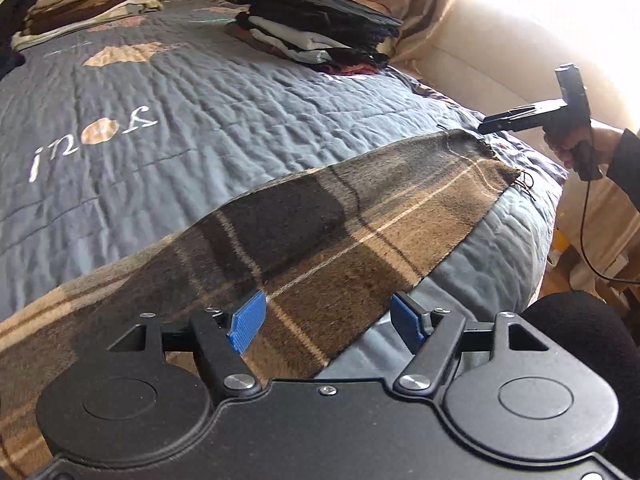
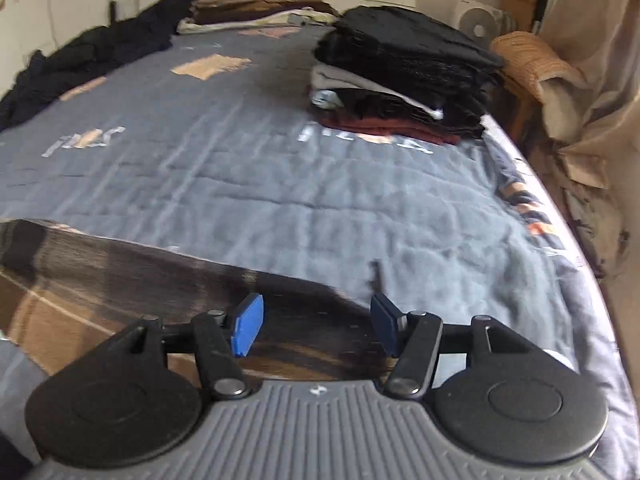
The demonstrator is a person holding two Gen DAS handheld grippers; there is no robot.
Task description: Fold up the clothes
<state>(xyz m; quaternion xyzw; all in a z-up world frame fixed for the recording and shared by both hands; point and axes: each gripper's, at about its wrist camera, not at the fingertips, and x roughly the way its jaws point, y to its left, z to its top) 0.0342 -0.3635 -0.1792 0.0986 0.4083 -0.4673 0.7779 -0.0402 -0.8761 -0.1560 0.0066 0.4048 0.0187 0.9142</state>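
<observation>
On the bed (image 1: 160, 184), flat plaid scarf (image 1: 340, 236)

Brown plaid scarf (image 1: 320, 232) lies flat across bed.

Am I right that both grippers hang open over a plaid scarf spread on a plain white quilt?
Not quite. The quilt is grey-blue with patches and lettering, not plain white, as the left wrist view shows. The plaid scarf lies spread on it, under the open left gripper and right gripper.

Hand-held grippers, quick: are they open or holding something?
Left hand-held gripper: open above the plaid scarf, holding nothing.
Right hand-held gripper: open, holding nothing.
</observation>
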